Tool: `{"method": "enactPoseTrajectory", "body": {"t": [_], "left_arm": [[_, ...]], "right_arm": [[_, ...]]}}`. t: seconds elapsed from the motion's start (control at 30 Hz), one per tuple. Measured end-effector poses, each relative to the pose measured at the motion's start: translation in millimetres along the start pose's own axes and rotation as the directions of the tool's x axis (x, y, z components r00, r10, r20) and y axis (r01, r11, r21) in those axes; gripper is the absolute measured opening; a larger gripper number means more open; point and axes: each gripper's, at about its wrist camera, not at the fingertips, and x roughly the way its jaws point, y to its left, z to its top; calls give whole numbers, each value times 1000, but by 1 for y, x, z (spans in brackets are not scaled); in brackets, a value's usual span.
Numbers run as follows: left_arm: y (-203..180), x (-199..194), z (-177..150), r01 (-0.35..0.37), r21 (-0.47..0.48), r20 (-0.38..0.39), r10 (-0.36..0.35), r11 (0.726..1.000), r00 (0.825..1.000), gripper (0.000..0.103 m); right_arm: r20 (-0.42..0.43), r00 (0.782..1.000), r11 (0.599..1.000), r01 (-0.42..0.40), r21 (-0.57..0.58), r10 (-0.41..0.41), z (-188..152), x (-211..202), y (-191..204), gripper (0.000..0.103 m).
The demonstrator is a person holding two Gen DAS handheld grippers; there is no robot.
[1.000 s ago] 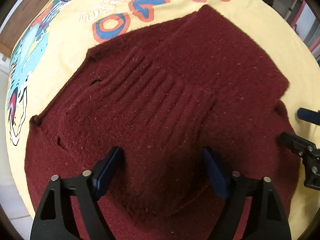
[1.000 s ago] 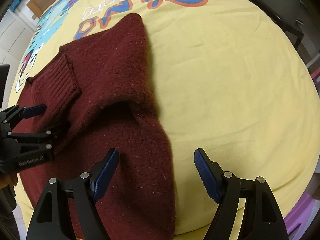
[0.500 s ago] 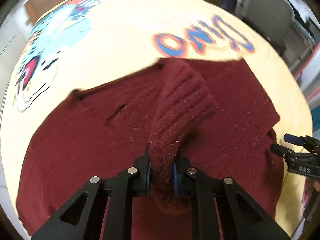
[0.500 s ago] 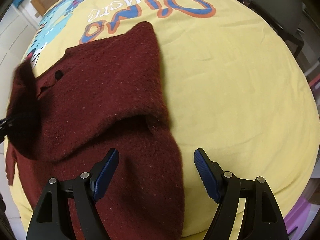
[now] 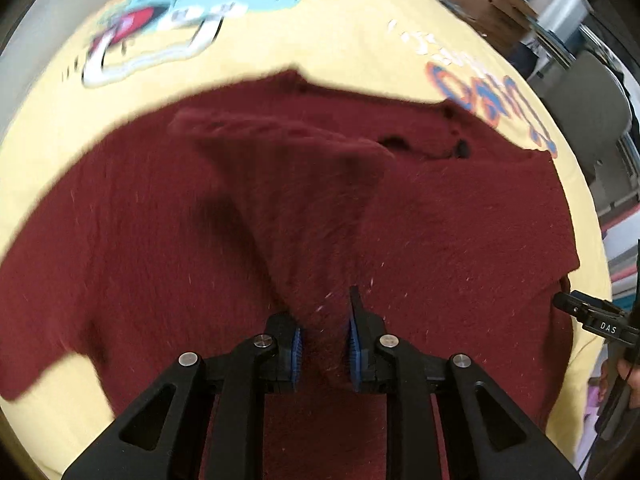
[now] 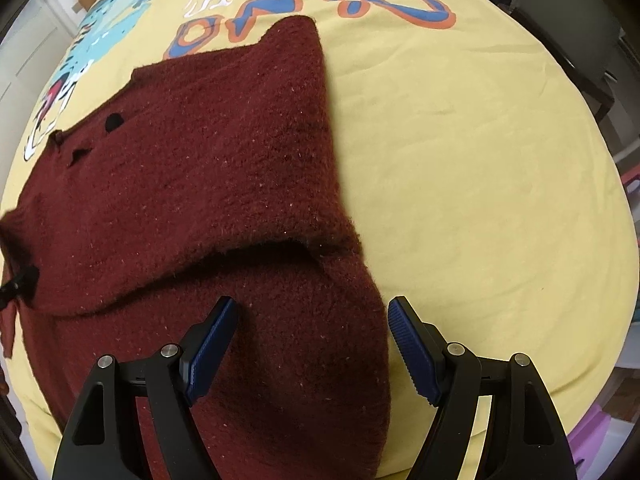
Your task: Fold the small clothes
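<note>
Since a second ago your left gripper point(image 5: 322, 346) has clamped down on the ribbed sleeve point(image 5: 304, 200) of the maroon sweater point(image 5: 460, 220) and dragged it up and across the body, so that sleeve now stands in a blurry tented ridge instead of lying flat; after closing, the jaws eased a touch but the pads still pinch knit. From the right wrist view, your right gripper point(image 6: 310, 346) hasn't really budged: jaws wide, hovering over the sweater's near edge, holding nothing. The sweater lies spread on the yellow dino sheet point(image 6: 460, 140). Looks like the sleeve fold is underway, so I'd guess laying it flat comes next.
</note>
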Motion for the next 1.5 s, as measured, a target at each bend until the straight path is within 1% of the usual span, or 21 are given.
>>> {"method": "enactPoseTrajectory", "body": {"t": [0.07,0.13,0.17,0.2,0.23,0.27,0.3,0.33,0.4,0.53,0.63,0.83,0.93,0.97,1.07,1.1,1.13,1.2,1.3,1.37,1.5], "left_arm": [[9,4,-2,2,-30,-28,-3,1000,1000,22],[17,4,-6,-31,-35,-39,29,999,999,27],[21,3,-8,-35,-39,-42,33,999,999,36],[26,2,-8,-38,-50,-54,35,998,998,52],[32,1,-8,-42,-67,-71,37,997,997,62],[38,-3,-8,-35,-81,-74,29,996,997,77],[42,-8,-9,-27,-87,-69,21,996,997,83],[47,-14,-8,-26,-92,-65,20,995,998,84],[55,-25,-3,-44,-93,-61,38,995,997,100],[68,-41,7,-64,-100,-23,62,993,998,102],[79,-41,17,-55,-114,-14,54,992,998,102],[74,9,40,-30,-152,-99,14,988,995,101],[60,25,43,-56,-132,-104,43,990,994,101],[56,29,43,-69,-125,-105,57,990,993,99],[45,37,42,-121,-90,-116,111,989,987,81],[43,36,42,-123,-93,-106,113,988,988,68],[41,34,42,-118,-93,-100,109,989,989,59],[37,29,43,-109,-89,-84,101,990,991,26],[36,23,42,-83,-95,-76,75,992,994,14],[33,17,43,-83,-83,-58,79,993,995,11],[33,-10,44,-87,-61,13,88,994,996,11]], "right_arm": [[-2,1000,1000,1,1,-1,0,0,0,79],[0,1000,1000,-2,1,2,0,-1,1,79],[0,1000,1000,-3,0,3,0,-2,1,79],[1,1000,1000,-6,-1,6,0,-2,1,79],[1,1000,1000,-9,-2,9,8,2,6,79],[4,1000,1000,-11,-2,11,8,1,6,79],[5,1000,1000,-11,-3,11,8,0,6,79],[6,1000,1000,-11,-3,11,8,-1,7,79],[9,1000,1000,-15,-3,15,7,-3,6,79],[16,1000,1000,-18,-5,18,8,-8,7,79],[16,1000,1000,-13,-10,13,10,-10,7,79],[12,1000,1000,3,-7,-3,12,-10,2,79],[17,1000,1000,12,2,-12,12,-11,-3,79],[29,999,1000,13,7,-14,13,-13,-5,79],[50,999,1000,4,18,-4,15,-21,-11,79],[55,998,1000,2,19,-3,18,-23,-12,79],[58,998,1000,3,19,-4,20,-24,-13,79],[64,998,1000,5,23,-7,26,-25,-15,79],[80,997,999,-6,36,3,35,-28,-15,79],[88,996,999,-16,36,13,43,-30,-15,79],[94,995,1000,-24,18,22,65,-24,-10,79]]}}
